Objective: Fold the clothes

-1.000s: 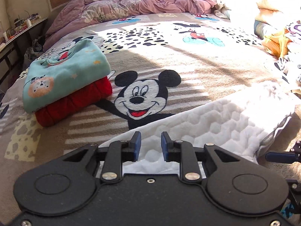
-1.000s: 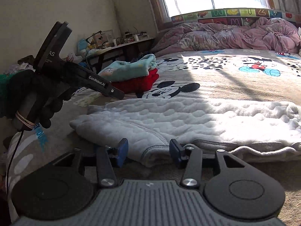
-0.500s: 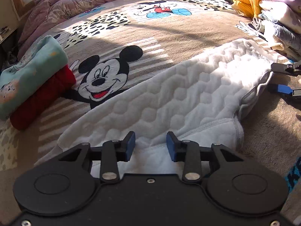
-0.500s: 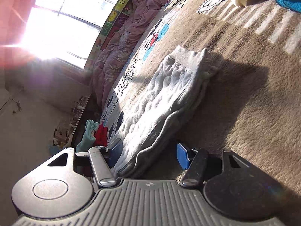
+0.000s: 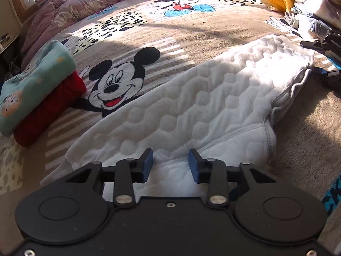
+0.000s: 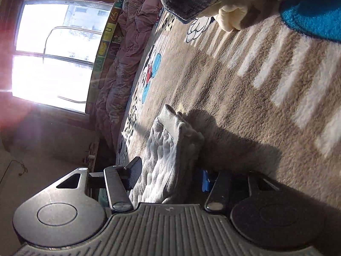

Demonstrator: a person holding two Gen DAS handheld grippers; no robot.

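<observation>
A: The white garment (image 5: 191, 98) is spread on the bed (image 5: 191, 34), its ends straddled by both tongs.

B: Gripped?

A: Neither: left tongs (image 5: 170, 164) gaped, right tongs (image 6: 170, 175) closing. Only one layer might be caught.
</observation>
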